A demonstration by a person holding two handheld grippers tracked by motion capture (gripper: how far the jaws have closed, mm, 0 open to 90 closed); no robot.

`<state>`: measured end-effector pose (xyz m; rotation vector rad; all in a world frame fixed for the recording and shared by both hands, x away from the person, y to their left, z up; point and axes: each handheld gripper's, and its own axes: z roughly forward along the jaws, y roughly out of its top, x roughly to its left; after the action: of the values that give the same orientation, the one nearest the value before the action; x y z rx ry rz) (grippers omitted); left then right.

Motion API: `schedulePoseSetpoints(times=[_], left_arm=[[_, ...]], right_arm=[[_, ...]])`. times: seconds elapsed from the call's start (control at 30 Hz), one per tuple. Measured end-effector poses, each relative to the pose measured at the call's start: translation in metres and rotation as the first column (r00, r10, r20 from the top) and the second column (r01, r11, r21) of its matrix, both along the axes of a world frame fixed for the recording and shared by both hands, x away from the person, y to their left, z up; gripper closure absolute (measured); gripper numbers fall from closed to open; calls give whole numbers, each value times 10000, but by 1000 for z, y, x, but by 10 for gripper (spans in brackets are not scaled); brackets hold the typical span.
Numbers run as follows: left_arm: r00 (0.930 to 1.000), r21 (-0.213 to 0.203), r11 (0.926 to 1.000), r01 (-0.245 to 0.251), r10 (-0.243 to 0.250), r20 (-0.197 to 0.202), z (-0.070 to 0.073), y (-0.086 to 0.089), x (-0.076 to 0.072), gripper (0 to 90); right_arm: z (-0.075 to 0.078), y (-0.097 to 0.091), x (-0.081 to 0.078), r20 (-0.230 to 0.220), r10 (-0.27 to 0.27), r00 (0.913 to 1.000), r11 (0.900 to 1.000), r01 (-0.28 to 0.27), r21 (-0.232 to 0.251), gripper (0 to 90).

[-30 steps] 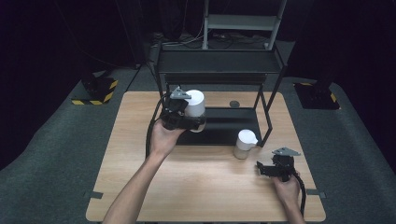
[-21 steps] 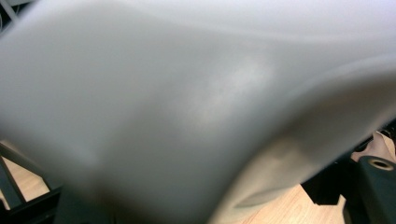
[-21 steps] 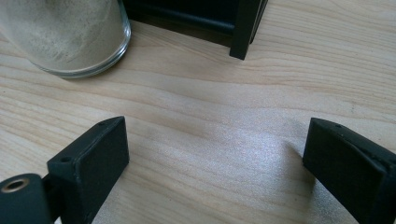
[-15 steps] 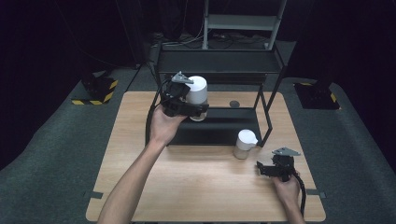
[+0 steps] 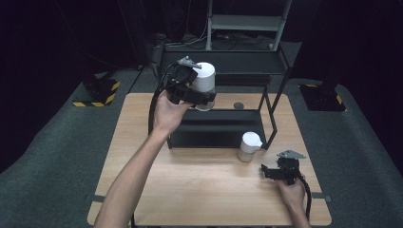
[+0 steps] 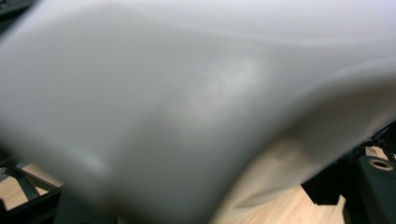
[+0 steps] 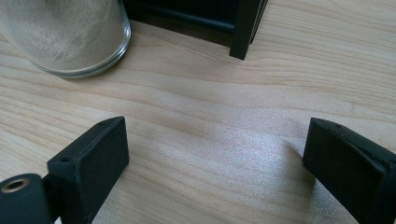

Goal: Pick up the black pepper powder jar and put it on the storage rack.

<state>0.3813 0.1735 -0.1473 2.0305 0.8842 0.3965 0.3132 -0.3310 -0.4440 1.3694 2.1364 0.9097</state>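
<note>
Holding the white-lidded glass jar [image 5: 205,85] clamped in your left gripper [image 5: 199,97], you have carried it higher and farther from you than half a second ago; it now hangs over the front edge of the black metal shelf rack's [image 5: 273,102] upper level. A second ago the jar sat lower, in front of the rack's bottom tray. In the left gripper view the jar's pale lid [image 6: 187,102] sits blurred right against the lens, with the wooden table [image 6: 289,207] below it.

Your right gripper [image 5: 273,172] has not moved across the three frames. It rests low on the light wooden table [image 5: 209,185], jaws spread wide with nothing between them. Ahead and to its left stands a second white-lidded glass jar [image 5: 249,146] holding pale powder [image 7: 60,32], just beside the rack's front leg [image 7: 245,28]. Beyond your left gripper, a small dark round disc [image 5: 238,105] lies on the table under the rack.
</note>
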Motion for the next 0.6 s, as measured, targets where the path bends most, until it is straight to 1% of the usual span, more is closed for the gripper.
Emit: schedulePoseSetpoints(times=[0.2, 0.23, 0.33, 0.37, 0.43, 0.5, 0.6], left_arm=[[9999, -6, 9999, -105, 105, 48, 17, -2, 4, 310], [9999, -6, 9999, -105, 105, 48, 17, -2, 4, 310], [9998, -11, 9998, -222, 222, 19, 31, -3, 9, 310], [9998, -11, 9998, -222, 222, 19, 31, -3, 9, 310], [9997, -7, 9997, -260, 260, 17, 36, -4, 11, 310], [9993, 48, 9993, -368, 368, -7, 46, -7, 15, 310], [9989, 5, 9989, -462, 462, -69, 51, -8, 19, 310]], right_arm=[[0, 0, 0, 15, 12, 10000, 10000, -12, -13, 64], [0, 0, 0, 14, 11, 10000, 10000, -11, -13, 64], [0, 0, 0, 14, 11, 10000, 10000, -11, -13, 64], [0, 0, 0, 14, 11, 10000, 10000, -11, -13, 64], [0, 0, 0, 11, 10, 10000, 10000, -10, -13, 64], [0, 0, 0, 3, 13, 10000, 10000, -13, -18, 64], [0, 0, 0, 2, 13, 10000, 10000, -13, -18, 64]])
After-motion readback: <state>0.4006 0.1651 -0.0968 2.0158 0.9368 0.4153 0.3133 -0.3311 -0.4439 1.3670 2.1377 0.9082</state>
